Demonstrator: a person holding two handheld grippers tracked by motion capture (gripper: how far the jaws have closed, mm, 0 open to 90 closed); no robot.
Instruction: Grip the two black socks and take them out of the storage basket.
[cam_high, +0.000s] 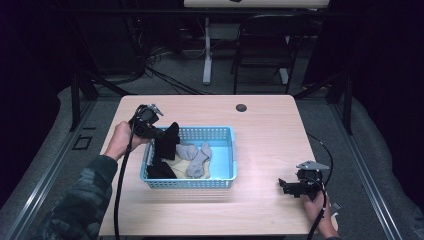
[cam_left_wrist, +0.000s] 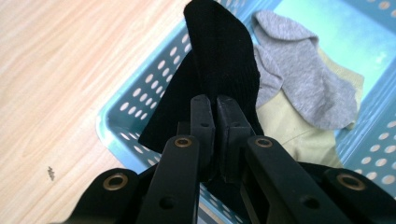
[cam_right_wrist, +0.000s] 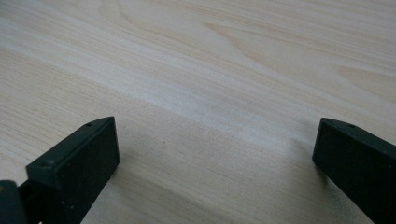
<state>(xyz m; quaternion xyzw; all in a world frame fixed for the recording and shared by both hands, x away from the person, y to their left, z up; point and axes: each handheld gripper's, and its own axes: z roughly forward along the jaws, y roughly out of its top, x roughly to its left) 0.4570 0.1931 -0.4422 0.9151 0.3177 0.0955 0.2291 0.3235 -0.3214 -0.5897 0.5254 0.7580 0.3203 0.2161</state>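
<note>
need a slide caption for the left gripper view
Left tool shut on a black sock, above a blue basket holding grey socks.

Grey socks (cam_high: 196, 156) lie over a yellowish cloth (cam_left_wrist: 299, 126) in a blue basket (cam_high: 227, 134) on a wooden table (cam_high: 265, 130); a black chair (cam_high: 265, 37) stands behind it.

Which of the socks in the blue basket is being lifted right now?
The black sock, pinched in the left gripper above the basket; the grey socks lie loose inside.
</note>
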